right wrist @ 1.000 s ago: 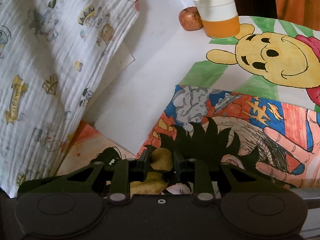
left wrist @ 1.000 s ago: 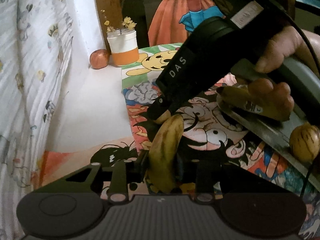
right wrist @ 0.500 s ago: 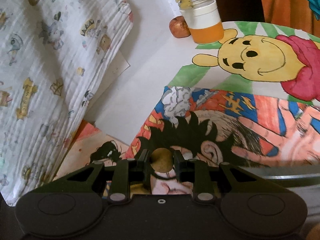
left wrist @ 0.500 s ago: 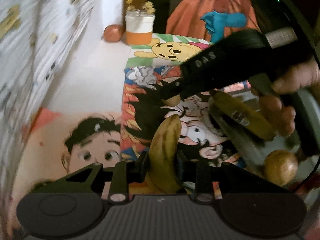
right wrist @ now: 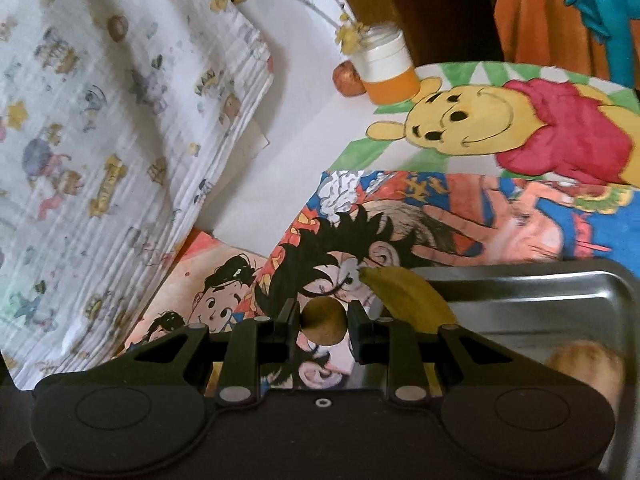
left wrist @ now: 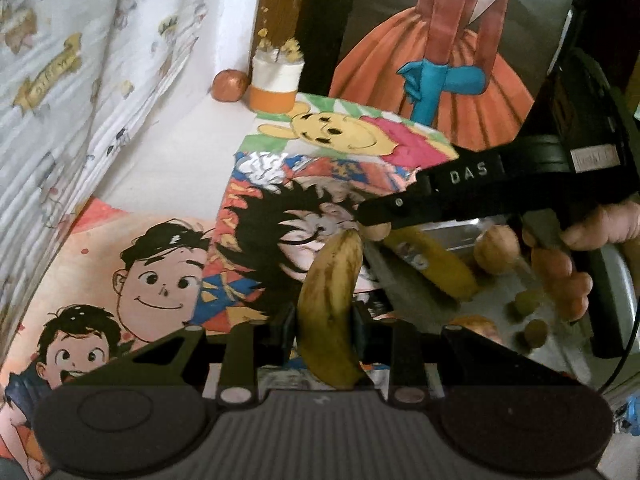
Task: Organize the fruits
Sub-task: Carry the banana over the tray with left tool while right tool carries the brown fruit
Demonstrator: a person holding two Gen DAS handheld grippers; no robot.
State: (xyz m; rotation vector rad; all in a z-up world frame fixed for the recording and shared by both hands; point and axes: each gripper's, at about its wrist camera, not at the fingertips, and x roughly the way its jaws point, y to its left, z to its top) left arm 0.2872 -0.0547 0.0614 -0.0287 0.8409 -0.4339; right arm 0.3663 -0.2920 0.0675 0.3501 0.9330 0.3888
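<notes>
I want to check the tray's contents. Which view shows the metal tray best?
The left wrist view: the tray lies open there with a banana, round fruits and small green ones inside, though the right gripper crosses it. The right wrist view shows only its far rim and one banana.

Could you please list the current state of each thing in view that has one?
left tool: shut on spotted banana
right tool: shut on small round fruit
metal tray: holds a second banana and other fruit
orange jar: upright, holding flower sprigs
</notes>
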